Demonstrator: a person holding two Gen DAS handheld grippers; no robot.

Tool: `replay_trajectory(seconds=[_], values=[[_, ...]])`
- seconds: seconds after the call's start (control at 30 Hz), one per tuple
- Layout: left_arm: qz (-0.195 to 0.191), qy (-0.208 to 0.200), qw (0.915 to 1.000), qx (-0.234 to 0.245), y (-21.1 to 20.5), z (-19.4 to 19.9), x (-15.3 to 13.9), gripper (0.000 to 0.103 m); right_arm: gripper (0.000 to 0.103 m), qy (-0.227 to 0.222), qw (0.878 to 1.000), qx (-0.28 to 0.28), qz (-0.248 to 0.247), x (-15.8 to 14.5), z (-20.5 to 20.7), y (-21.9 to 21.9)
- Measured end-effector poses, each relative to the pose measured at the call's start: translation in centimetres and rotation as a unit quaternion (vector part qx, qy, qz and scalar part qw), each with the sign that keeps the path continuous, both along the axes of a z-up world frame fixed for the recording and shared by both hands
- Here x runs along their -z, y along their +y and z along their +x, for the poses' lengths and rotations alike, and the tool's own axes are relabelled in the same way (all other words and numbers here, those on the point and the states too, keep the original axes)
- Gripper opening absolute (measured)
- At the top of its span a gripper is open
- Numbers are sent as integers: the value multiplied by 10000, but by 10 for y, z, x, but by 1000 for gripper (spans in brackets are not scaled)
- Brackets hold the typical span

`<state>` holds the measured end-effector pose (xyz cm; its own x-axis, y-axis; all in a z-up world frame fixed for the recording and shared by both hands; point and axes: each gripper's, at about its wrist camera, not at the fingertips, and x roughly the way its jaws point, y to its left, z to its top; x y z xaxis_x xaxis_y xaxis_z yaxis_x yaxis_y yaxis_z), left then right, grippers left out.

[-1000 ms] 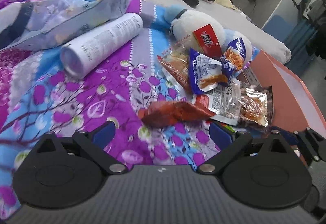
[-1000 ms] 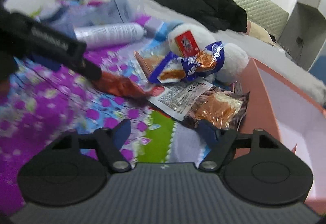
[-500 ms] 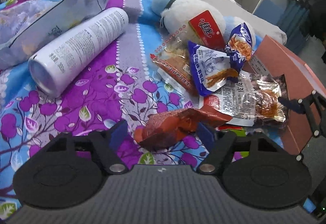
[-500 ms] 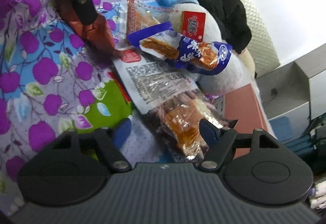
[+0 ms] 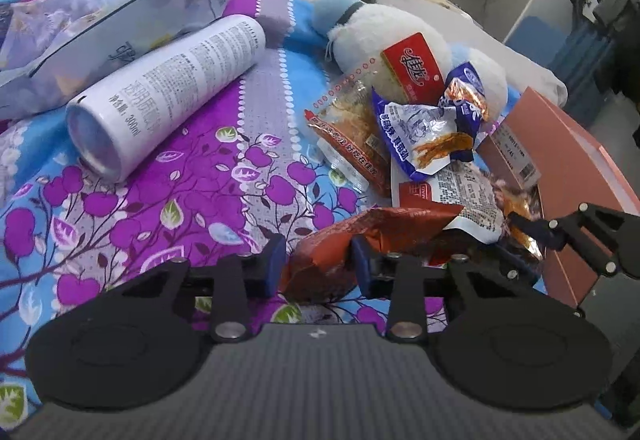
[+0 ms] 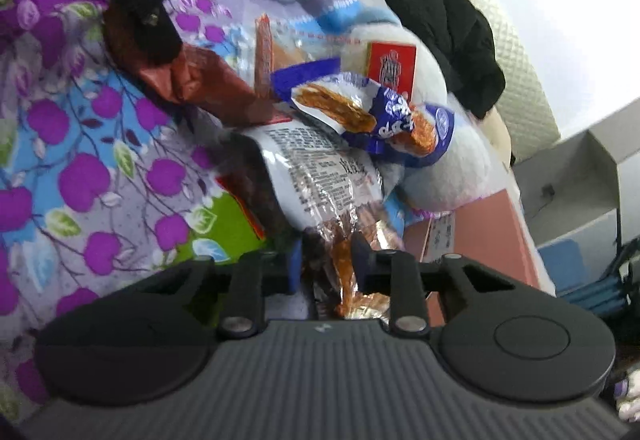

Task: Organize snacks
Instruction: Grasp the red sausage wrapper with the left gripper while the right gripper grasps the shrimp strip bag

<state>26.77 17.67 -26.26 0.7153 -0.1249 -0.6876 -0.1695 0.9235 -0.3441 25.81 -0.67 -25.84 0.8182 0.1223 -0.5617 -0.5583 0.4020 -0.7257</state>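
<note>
on a floral bedspread (image 5: 168,200) by a pink box (image 5: 580,176), the left gripper (image 5: 318,266) pinched a red packet (image 5: 360,236); the right gripper (image 6: 326,264) clamped a clear packet (image 6: 316,176), both beside the snack pile.

Left gripper (image 5: 316,260) clamps red-brown packet (image 5: 360,236) — bedspread (image 5: 192,176) beneath.

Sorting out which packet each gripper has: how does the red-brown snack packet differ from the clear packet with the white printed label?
The red-brown snack packet is opaque foil; the clear packet shows orange-brown food inside. The red-brown one sits between the left gripper fingers; the clear one is pinched at its clear end by the right gripper. The red-brown packet shows no readable label here; the clear one carries dense printed text. Both lie on the floral bedspread.
</note>
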Motion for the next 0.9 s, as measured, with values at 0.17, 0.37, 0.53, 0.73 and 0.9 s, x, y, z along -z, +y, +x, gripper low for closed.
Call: replay_trajectory(seconds=[0.17,0.37,0.53,0.73,0.9], values=[[-32,58,9998,-197,-6,-22,-7,39,24,32,9999,-89,64,-13,-16,-7],[-119,169,9987,-476,-18,-62,-11,39,19,62,9997,-251,7,-20,-48,-20],[12,162,9974,-709,-28,-96,-15,39,19,181,9994,-278,82,-25,-74,-28],[192,317,9946,-971,-40,-129,-21,39,19,294,9984,-452,184,-36,-107,-39],[321,381,9933,-1046,-51,-149,-20,39,19,338,9971,-654,195,-43,-132,-47]])
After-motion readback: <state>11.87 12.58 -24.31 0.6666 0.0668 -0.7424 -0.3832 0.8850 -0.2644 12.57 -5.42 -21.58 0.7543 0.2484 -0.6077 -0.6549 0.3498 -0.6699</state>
